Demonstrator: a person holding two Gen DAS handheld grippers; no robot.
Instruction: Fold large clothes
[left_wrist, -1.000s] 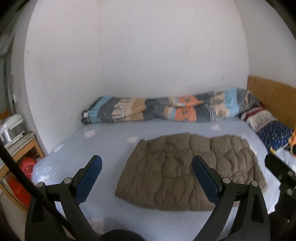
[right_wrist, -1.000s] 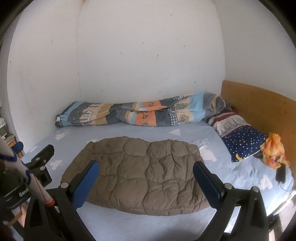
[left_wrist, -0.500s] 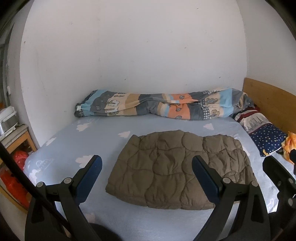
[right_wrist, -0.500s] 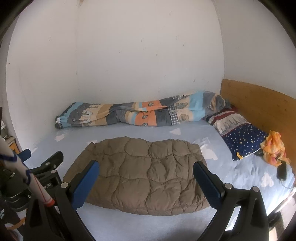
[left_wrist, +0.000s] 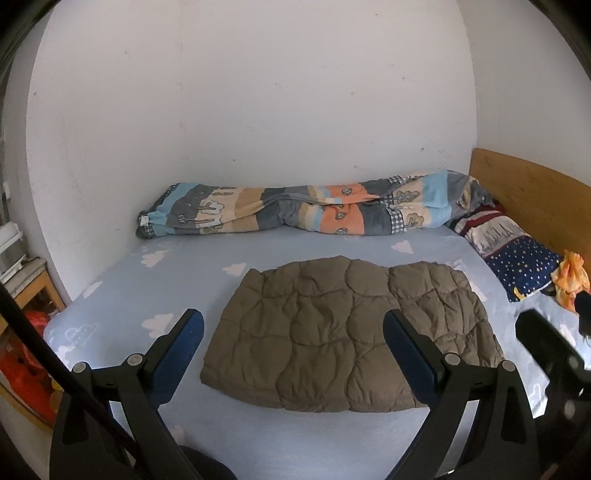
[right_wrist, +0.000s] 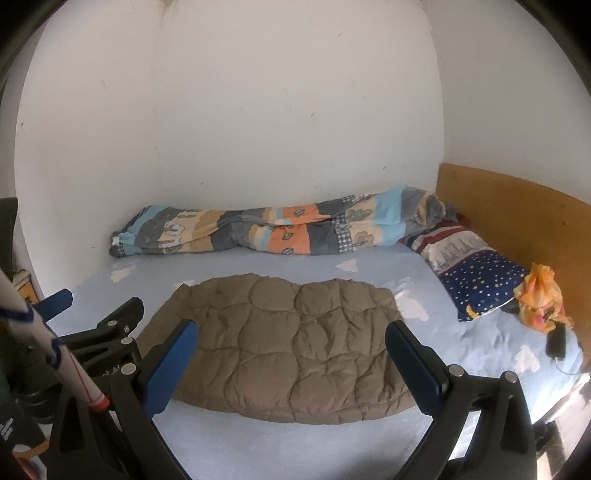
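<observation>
**Folded brown jacket on bed, both grippers raised and empty**

Brown quilted jacket (left_wrist: 351, 336) lies folded into a rough rectangle on the light blue bed (left_wrist: 155, 288), near the front edge. Flat, no part lifted.

Left gripper (left_wrist: 293, 350): jaws wide, nothing between them. In the left wrist view the jacket sits between the two blue pads, spreading toward 12 and 1 o'clock; apart from the cloth, no contact seen.

Right gripper (right_wrist: 291, 360): jaws wide, holding nothing. In the right wrist view the jacket (right_wrist: 284, 347) fills the gap between the pads and runs toward 12 o'clock. Left gripper's frame shows at 9 o'clock in this view.

Surroundings: striped rolled duvet (left_wrist: 314, 214) along the wall at 12 o'clock, well apart from the jacket. Star-print pillow (right_wrist: 480, 284) at 2 o'clock by the wooden headboard (right_wrist: 517, 221), an orange cloth (right_wrist: 541, 299) just beside it.
</observation>
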